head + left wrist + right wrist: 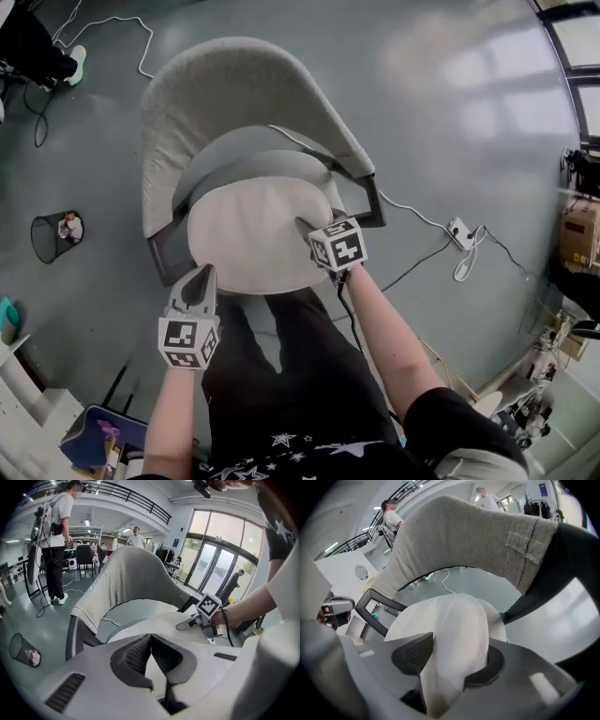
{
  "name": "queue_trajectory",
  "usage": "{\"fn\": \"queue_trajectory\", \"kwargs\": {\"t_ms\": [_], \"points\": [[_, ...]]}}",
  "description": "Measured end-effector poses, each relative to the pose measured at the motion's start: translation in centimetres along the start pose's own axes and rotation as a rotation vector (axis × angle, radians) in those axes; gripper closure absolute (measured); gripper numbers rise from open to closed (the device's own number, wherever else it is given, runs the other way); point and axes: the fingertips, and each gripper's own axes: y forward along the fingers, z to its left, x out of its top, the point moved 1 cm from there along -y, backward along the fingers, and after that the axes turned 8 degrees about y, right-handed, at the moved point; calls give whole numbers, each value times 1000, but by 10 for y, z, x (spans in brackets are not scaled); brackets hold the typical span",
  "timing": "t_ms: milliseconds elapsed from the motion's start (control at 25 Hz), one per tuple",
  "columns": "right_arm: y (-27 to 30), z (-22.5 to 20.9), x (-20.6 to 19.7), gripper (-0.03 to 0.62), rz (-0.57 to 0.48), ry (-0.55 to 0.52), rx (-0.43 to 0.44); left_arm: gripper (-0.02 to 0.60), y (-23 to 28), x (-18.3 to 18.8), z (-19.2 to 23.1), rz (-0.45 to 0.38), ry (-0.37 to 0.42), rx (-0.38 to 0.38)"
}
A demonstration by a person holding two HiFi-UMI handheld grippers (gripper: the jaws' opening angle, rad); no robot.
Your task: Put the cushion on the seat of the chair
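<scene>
A round off-white cushion (248,234) lies on the seat of a grey chair (225,84) with a curved backrest and dark arm frames. My right gripper (305,230) is at the cushion's right edge, and in the right gripper view a fold of the cushion (454,625) bulges between its jaws, touching both pads. My left gripper (202,274) sits at the cushion's front left edge. In the left gripper view its jaws meet at the tips with nothing between them, and the cushion (159,623) and the chair back (126,578) lie beyond. The right gripper (183,626) shows there too.
A black mesh waste bin (54,234) stands on the floor left of the chair. A white cable runs under the chair to a power strip (459,230) on the right. A person (56,527) stands beyond the chair. My legs are right before the seat.
</scene>
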Motion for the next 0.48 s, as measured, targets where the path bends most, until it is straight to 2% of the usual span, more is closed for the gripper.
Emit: {"fn": "queue_trajectory", "kwargs": {"t_ms": [280,480], "points": [[7,-21,3,315,-65,22,-50,572,20,-16,-9,38,3,-53],[-3,-21,10,249,-92,-95,-146,572,23,-23,-13,48,4,-73]]}}
